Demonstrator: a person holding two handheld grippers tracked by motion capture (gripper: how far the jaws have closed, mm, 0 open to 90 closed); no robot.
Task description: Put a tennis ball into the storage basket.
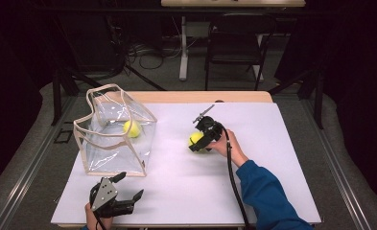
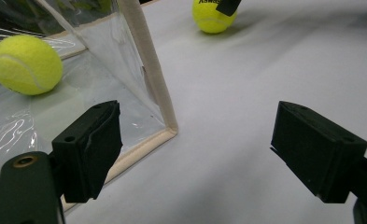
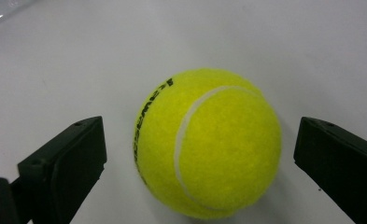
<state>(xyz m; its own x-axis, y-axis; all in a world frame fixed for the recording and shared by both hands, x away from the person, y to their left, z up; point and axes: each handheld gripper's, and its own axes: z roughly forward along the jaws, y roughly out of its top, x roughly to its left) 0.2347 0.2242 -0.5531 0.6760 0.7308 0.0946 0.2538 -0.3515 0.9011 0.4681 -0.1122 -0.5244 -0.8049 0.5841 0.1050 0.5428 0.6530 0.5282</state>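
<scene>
Your counter carries a white sheet, and on its left part stands the clear bag with cream trim, its mouth open upward. In the left gripper view the bag's trimmed corner edge rises just ahead of your left-hand jaw.

Your right arm, in a blue sleeve, reaches in from the lower right to the middle of the counter. Your right gripper sits over the loose tennis ball, which rests on the white surface well apart from the bag. Its jaws are released: they stand on either side of the ball with a gap showing between each pad and the felt, so nothing is grasped.

Your left gripper rests near the front edge of the counter, just before the bag's near corner, jaws spread wide with only bare surface between them.

A second tennis ball lies inside the bag, on its floor.
</scene>
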